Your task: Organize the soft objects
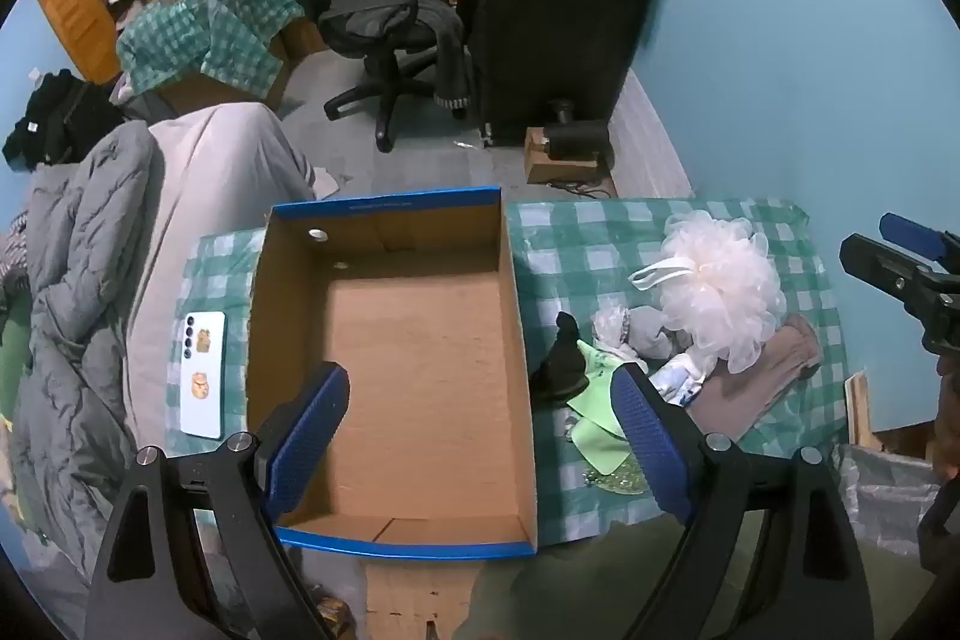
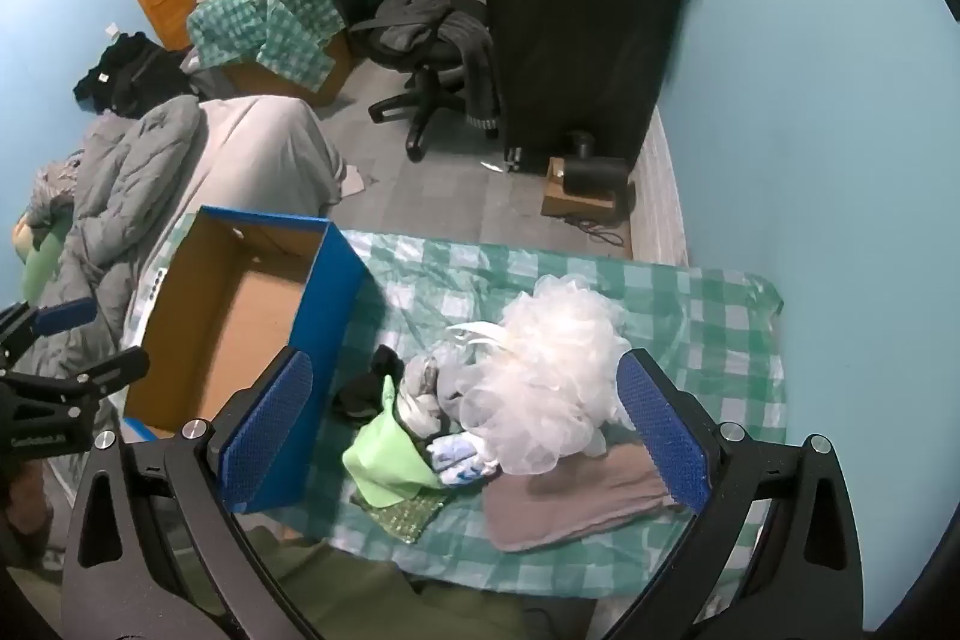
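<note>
both the left gripper (image 1: 480, 430) and right gripper (image 2: 462, 436) hung wide open and empty, the light, squashy mesh pouf (image 2: 552, 388) beside the box (image 1: 384, 232) probably best pinched by its loop.

I count 1 cardboard box (image 1: 420, 340), 1 white mesh pouf (image 2: 552, 400), 1 green cloth (image 2: 384, 460), 1 brown folded cloth (image 2: 576, 502), 1 black soft item (image 1: 561, 364), 1 phone (image 1: 204, 373) and 2 grippers, left gripper (image 1: 480, 436) and right gripper (image 2: 468, 436).
</note>
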Tool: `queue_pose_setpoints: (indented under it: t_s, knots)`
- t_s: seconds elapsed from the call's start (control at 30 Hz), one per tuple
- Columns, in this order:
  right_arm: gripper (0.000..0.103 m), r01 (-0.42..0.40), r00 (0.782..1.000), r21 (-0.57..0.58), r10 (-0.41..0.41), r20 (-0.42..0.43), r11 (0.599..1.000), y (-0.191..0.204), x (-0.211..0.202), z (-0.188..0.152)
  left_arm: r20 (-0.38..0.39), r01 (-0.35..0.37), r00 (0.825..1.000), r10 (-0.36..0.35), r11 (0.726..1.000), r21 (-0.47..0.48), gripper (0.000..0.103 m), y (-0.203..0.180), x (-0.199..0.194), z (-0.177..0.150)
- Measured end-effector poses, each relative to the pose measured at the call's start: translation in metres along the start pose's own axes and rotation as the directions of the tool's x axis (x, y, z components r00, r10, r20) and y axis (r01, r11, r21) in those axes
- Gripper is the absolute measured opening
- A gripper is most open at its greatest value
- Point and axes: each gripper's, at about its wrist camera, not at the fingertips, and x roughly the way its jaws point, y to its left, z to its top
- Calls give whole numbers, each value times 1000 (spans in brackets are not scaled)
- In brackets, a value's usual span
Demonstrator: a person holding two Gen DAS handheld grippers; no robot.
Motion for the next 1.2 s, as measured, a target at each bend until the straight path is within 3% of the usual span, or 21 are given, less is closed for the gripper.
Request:
queue_pose_setpoints:
  t_s: [1.2]
  knots:
    - [101, -14, 1000, 5, 14, -11, 1000, -5, 0, -2, 8, -6, 1000, 7, 1000, -13, 90, -3, -1, -3]
